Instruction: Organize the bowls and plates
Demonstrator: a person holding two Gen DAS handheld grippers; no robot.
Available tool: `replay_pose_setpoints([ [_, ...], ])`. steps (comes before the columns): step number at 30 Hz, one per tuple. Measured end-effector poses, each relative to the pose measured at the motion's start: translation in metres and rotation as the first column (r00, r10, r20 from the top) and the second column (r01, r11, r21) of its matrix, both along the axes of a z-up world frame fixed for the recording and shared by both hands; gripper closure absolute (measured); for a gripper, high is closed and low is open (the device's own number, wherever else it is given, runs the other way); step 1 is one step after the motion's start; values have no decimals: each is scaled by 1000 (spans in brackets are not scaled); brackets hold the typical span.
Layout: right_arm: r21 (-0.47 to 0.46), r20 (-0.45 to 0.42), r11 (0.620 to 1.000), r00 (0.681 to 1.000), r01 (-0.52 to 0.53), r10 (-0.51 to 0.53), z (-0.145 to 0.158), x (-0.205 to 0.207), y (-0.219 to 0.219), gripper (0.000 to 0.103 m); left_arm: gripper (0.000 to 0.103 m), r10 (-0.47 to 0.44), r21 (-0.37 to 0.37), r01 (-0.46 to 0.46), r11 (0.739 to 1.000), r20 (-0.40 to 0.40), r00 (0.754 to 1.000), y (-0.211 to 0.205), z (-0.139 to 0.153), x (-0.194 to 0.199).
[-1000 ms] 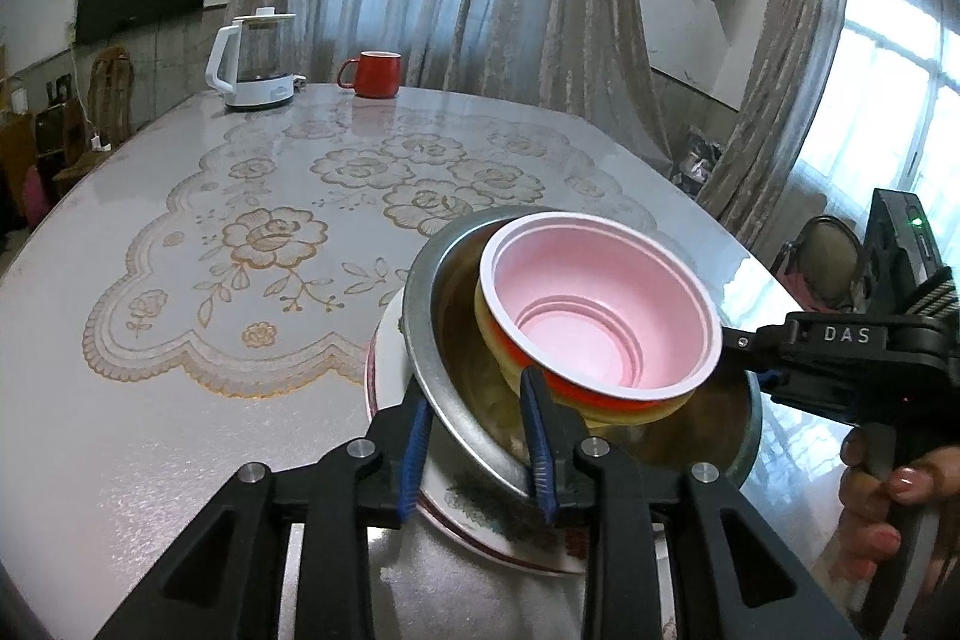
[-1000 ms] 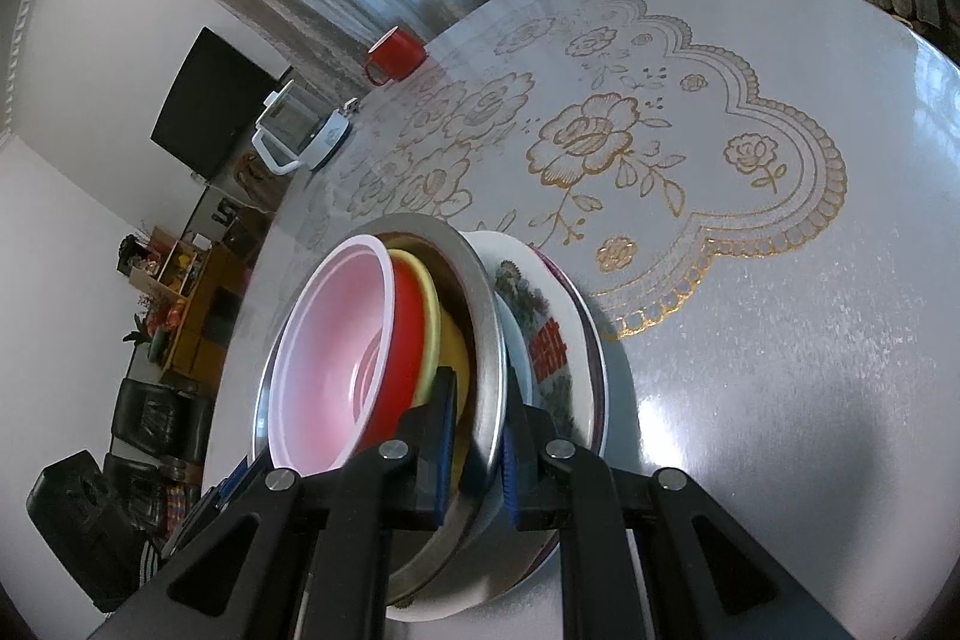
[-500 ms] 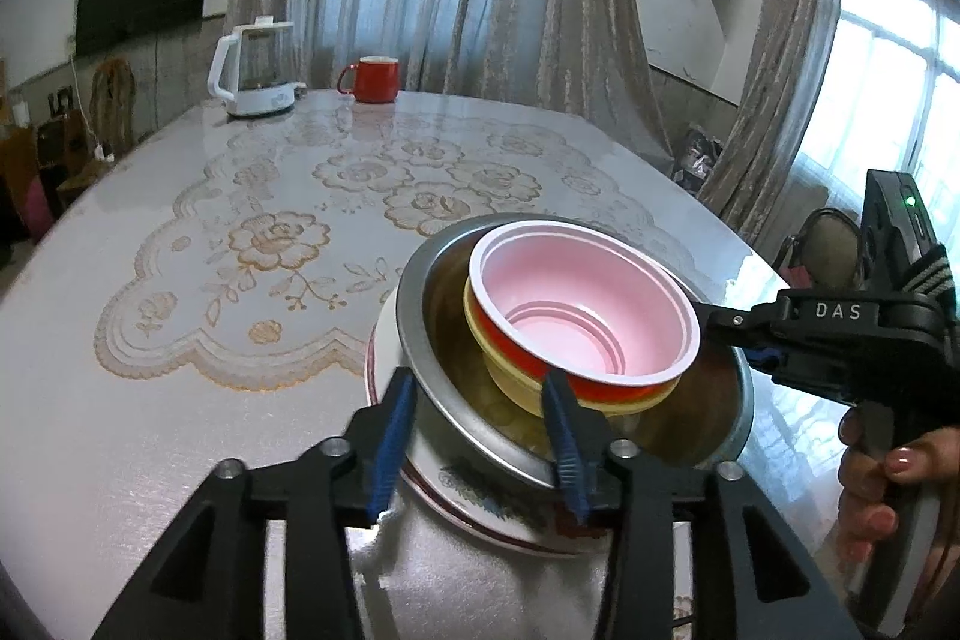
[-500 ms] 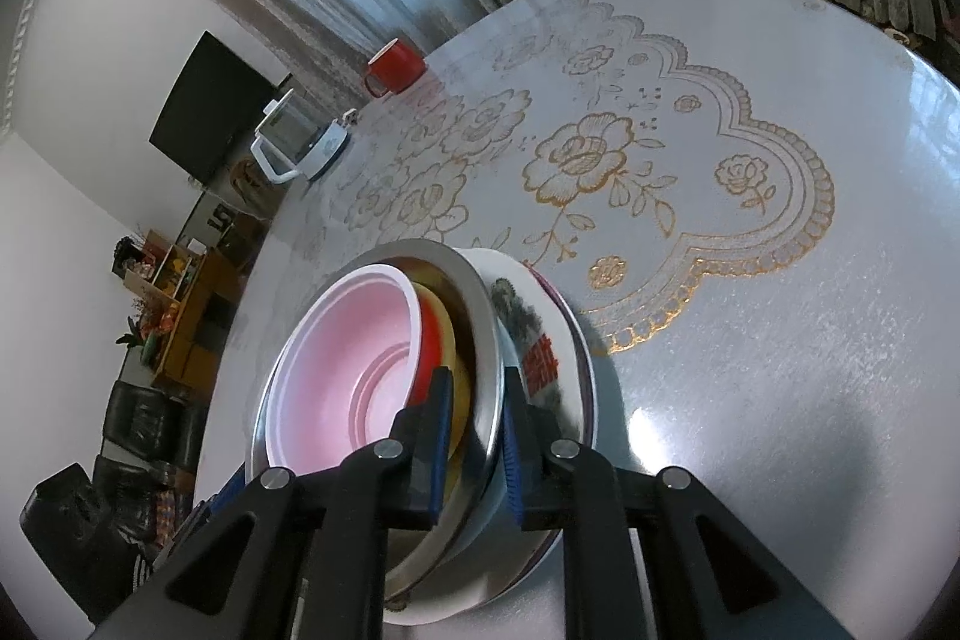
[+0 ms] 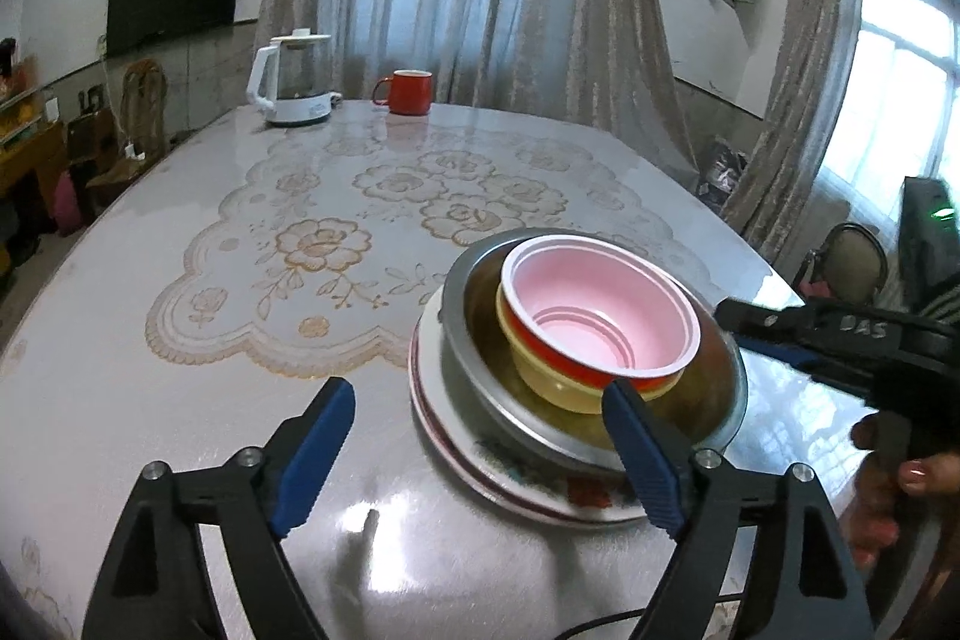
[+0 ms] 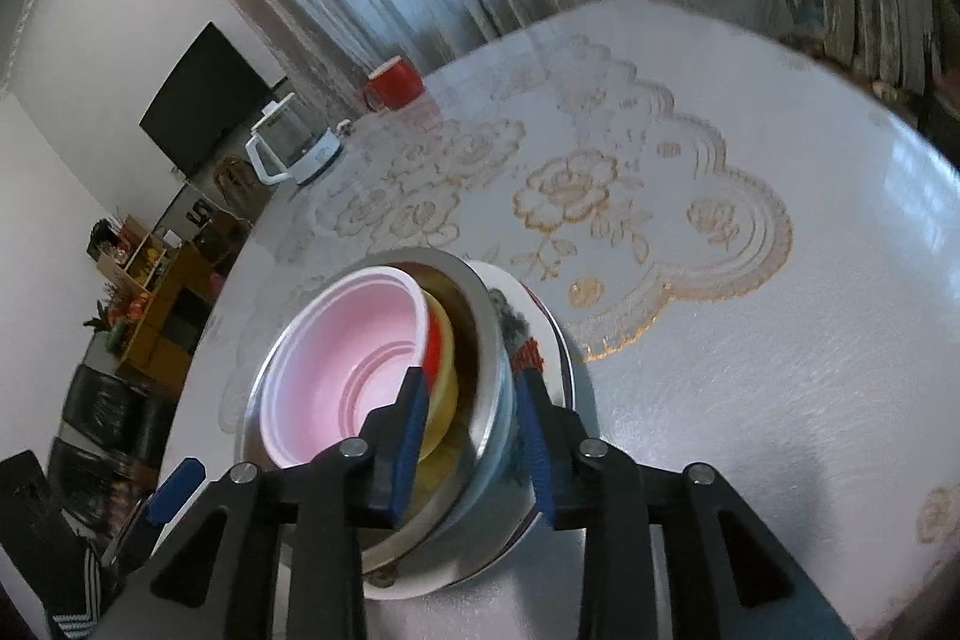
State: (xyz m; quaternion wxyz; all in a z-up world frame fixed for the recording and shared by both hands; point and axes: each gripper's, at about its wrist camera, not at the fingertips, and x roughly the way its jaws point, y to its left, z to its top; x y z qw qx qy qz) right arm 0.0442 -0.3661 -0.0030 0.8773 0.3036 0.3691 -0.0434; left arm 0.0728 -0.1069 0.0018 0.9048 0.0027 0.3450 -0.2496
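Now the left hand-held gripper (image 5: 474, 451) is hanging spread wide near the stack of bowls (image 5: 600, 319) on the bench (image 5: 180, 400), while the right hand-held gripper (image 6: 471, 439), jaws parted, is straddling the metal bowl (image 6: 489, 340) rim, likely needing withdrawal next.

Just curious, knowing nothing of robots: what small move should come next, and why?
Probably draw the right tongs straight back off the metal bowl: they stand open astride its rim, it rests on the plate, and the left tongs are open, clear of it.
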Motion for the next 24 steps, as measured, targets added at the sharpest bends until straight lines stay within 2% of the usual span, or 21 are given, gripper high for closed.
replay_pose_setpoints([
  [4,-59,33,998,999,-21,23,18,-7,10,69,14,17,4,-17,1000,-4,1000,6,-1,-4],
  [9,-81,63,996,997,-41,46,29,-12,22,68,6,33,-25,-33,999,-14,999,16,2,-9],
  [11,-105,88,992,994,-63,72,33,-16,32,63,3,45,-30,-45,999,-10,999,21,4,-12],
  [17,-187,99,973,983,-133,154,33,-20,66,55,0,119,61,-121,991,37,992,31,7,-22],
  [24,-230,103,965,983,-124,151,31,-26,82,55,0,198,85,-201,976,50,979,51,8,-32],
])
